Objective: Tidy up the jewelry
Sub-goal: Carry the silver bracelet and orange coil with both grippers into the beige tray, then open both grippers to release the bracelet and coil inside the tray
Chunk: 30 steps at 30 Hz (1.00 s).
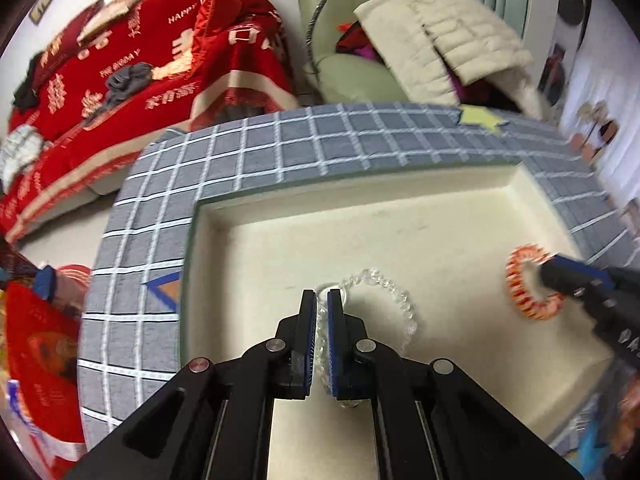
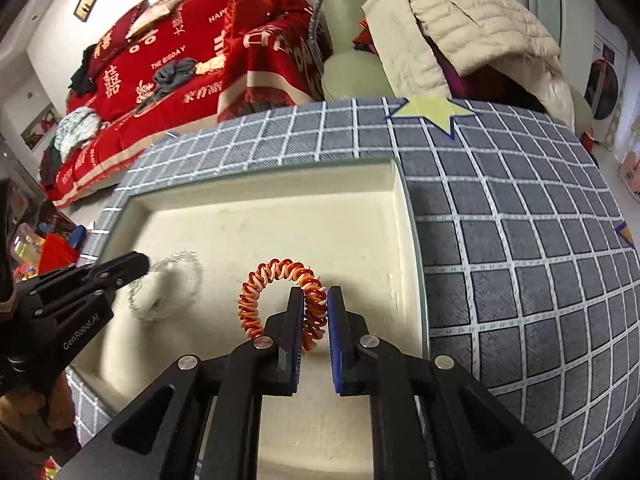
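Here the left gripper (image 1: 322, 300) is pinching a clear beaded bracelet (image 1: 394, 304) over the cream rectangular tray (image 1: 400, 216); the right gripper (image 2: 315, 296) is clamping a red-orange-white coiled bracelet (image 2: 272, 280).

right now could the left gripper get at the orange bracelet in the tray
Probably not: the left gripper is shut on the clear bracelet, and the right gripper already clamps the orange bracelet over the tray.
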Available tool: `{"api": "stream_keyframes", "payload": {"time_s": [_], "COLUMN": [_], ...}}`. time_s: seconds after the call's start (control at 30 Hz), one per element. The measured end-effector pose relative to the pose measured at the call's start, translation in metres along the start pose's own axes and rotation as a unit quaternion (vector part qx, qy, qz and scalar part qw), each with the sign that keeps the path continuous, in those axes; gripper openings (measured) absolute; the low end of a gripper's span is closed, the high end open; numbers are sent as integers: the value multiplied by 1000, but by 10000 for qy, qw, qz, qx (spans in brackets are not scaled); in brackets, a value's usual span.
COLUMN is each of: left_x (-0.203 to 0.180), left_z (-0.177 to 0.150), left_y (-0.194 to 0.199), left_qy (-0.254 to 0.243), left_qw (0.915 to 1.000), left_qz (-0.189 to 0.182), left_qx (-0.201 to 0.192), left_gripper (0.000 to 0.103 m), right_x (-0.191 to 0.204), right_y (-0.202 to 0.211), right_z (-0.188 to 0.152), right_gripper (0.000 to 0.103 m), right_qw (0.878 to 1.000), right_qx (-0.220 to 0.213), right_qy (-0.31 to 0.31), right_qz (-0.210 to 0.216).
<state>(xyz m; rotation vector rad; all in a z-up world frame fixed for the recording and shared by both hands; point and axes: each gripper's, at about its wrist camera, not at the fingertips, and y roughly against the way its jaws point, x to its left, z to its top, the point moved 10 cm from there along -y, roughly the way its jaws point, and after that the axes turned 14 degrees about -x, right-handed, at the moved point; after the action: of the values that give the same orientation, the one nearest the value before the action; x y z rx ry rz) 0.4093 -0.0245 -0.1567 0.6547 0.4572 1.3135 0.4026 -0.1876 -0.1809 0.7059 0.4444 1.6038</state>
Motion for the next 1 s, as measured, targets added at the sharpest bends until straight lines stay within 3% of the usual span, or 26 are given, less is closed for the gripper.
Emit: {"api": "stream_keyframes", "payload": {"time_s": [0.17, 0.3, 0.43, 0.63, 0.83, 0.87, 0.9, 0.93, 1.0], "left_x": [8, 9, 8, 6, 7, 8, 9, 11, 15], "left_z": [-9, -10, -7, -3, 5, 6, 6, 6, 10], "left_y": [-6, -3, 3, 8, 25, 29, 33, 36, 42], "left_qy": [-284, -298, -181, 17, 277, 341, 402, 463, 497], "left_qw": [9988, 9986, 9991, 9996, 9988, 9985, 9982, 9979, 9964], "left_qz": [408, 428, 360, 203, 93, 75, 62, 125, 221], "left_qx": [-13, -21, -140, -202, -386, -419, -447, -433, -650], "left_gripper": [27, 27, 27, 27, 27, 33, 83, 103, 103], "right_x": [-1, 1, 8, 10, 8, 8, 7, 7, 7], "right_y": [-4, -9, 1, 35, 67, 73, 77, 81, 88], "right_z": [-9, -15, -9, 12, 10, 9, 7, 5, 0], "right_gripper": [14, 17, 58, 60, 64, 67, 69, 72, 73], "right_qw": [10000, 9996, 9998, 9989, 9969, 9966, 9964, 9964, 9962], "right_qx": [75, 186, 50, -428, -652, -685, -693, -680, -634], "right_qy": [22, 195, 185, -129, -369, -395, -412, -434, -506], "right_qz": [-59, -124, 0, 162, 235, 246, 253, 266, 308]}}
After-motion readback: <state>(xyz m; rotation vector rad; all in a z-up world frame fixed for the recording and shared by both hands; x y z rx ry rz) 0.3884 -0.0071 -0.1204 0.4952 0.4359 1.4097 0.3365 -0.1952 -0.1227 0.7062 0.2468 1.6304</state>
